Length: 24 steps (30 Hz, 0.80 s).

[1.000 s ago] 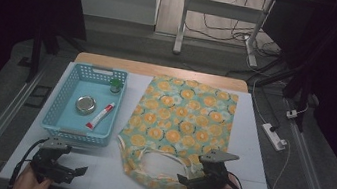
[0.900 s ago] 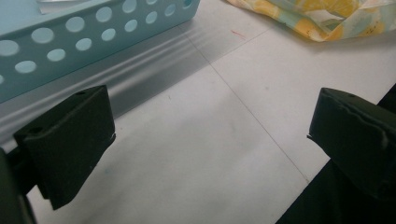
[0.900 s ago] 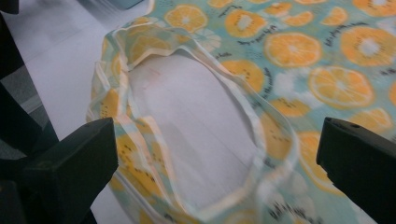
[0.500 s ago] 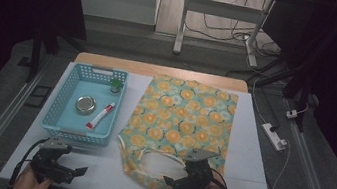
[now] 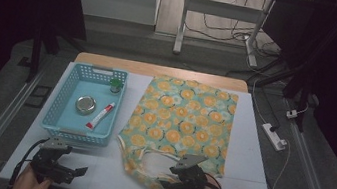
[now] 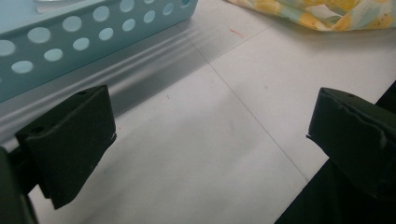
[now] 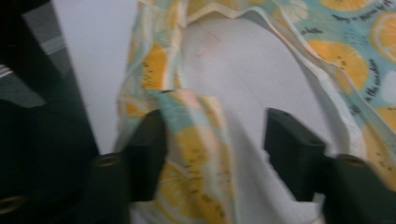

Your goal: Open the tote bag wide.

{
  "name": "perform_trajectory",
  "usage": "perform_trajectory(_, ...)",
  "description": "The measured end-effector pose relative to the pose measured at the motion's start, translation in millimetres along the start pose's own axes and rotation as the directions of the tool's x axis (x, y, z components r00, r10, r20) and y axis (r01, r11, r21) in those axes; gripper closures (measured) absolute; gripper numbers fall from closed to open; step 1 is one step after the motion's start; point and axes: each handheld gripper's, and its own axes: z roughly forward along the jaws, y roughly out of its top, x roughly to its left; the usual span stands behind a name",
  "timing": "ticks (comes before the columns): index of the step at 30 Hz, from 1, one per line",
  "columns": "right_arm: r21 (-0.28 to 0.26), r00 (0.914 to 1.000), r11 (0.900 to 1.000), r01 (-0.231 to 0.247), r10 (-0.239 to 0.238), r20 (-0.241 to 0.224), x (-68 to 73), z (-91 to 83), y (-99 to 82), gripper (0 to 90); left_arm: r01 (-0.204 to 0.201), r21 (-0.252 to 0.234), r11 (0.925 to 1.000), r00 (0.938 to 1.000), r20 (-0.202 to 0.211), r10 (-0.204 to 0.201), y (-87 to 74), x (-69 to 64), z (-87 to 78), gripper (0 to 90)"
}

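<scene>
At the near edge, the right gripper (image 5: 174, 184) has just been closing around the bag (image 5: 183, 124) handle (image 7: 187, 154), not yet pinched. Near left, the left gripper (image 5: 75, 170) gapes empty. Farther left, the basket (image 5: 64, 109).

Right gripper (image 5: 169, 181) jaws just closing

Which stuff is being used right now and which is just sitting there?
In use: right gripper, closing around the lemon-print bag's handle; lemon-print bag.

Just sitting: blue basket, round tin, small tube, green-capped bottle, left gripper, jaws open.
</scene>
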Motion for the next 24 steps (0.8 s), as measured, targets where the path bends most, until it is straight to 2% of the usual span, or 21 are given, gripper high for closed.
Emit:
perform_trajectory(2,-0.003,0.9998,1.0,0.002,-0.002,-0.021,-1.1,-1.6,0.0,63.8,0.0,0.001,1.0,1.0,0.001,0.0,0.1,-0.1,0.0,1.3)
perform_trajectory(5,-0.009,0.9983,1.0,0.001,-0.001,-0.059,-3.2,-4.5,0.2,78.5,-0.001,0.002,1.0,1.0,0.0,0.001,0.2,-0.1,0.2,1.4)
perform_trajectory(7,-0.004,0.9982,1.0,0.003,-0.003,-0.06,-4.1,-5.7,0.6,86.8,0.0,0.003,1.0,1.0,0.0,0.0,0.2,0.0,0.2,1.5)
perform_trajectory(11,-0.014,0.9982,0.9999,0.0,-0.001,-0.061,-6.8,-9.6,3.9,89.2,0.001,0.001,1.0,1.0,0.001,-0.001,0.1,0.2,0.1,1.5)
perform_trajectory(17,-0.061,0.9987,0.9981,-0.011,0.008,-0.05,-14.1,-18.4,12.7,89.4,0.005,0.001,1.0,1.0,0.001,-0.005,0.1,0.4,0.1,1.5)
perform_trajectory(24,-0.099,0.9993,0.9946,-0.032,0.03,-0.023,-29.7,-27.5,24.6,89.4,0.011,0.0,0.9999,0.9999,0.003,-0.011,0.1,1.2,0.1,1.6)
